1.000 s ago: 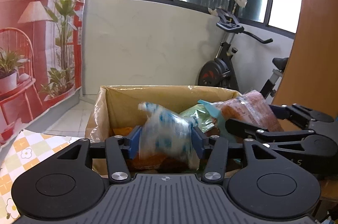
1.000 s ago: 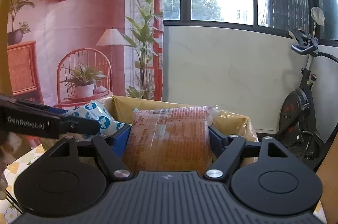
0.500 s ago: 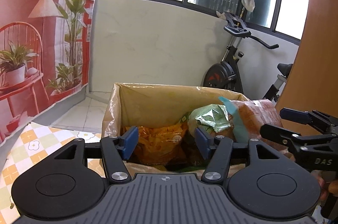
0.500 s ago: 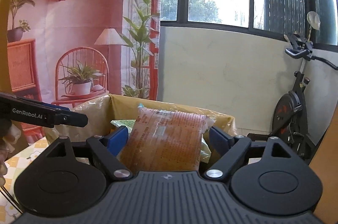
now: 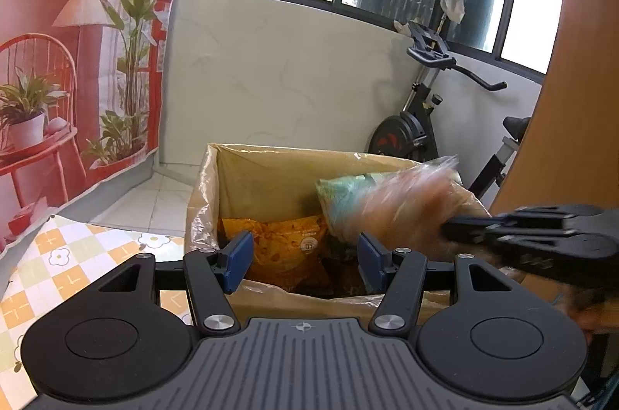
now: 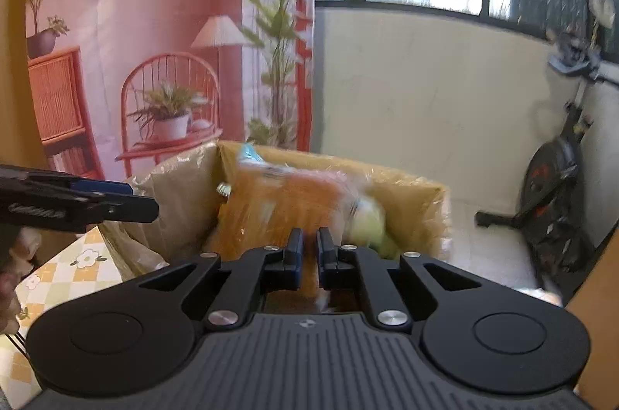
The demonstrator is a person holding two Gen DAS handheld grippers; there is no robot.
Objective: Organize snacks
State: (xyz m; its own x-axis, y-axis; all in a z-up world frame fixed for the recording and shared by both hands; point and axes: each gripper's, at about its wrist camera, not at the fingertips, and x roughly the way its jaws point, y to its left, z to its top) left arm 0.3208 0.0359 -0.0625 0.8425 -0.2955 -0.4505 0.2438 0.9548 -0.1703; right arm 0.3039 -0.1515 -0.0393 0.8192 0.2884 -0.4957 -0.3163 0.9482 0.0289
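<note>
A plastic-lined cardboard box [image 5: 271, 178] [image 6: 406, 193] holds an orange snack bag [image 5: 282, 247] and a green packet [image 5: 340, 189] [image 6: 371, 220]. My left gripper [image 5: 301, 255] [image 6: 151, 209] hangs open over the box's near edge with nothing between its blue pads. A clear packet of orange-red snacks [image 5: 406, 209] [image 6: 294, 201] shows blurred in the box's right half, on top of the green packet. My right gripper [image 6: 308, 243] [image 5: 448, 228] is just behind it, jaws shut to a narrow slit. Whether its tips touch the packet is lost in the blur.
The box stands at the far edge of a table with a checkered flower cloth [image 5: 58, 255] [image 6: 69, 274]. An exercise bike [image 5: 418, 123] [image 6: 557, 185] stands behind it on the right. A wooden panel [image 5: 572, 100] rises at the right, a printed red backdrop [image 5: 58, 23] at the left.
My left gripper let go of the blue-and-white packet, which is gone from view, and stayed open. My right gripper's jaws widened off the orange-red packet, then shut; the packet tipped into the box.
</note>
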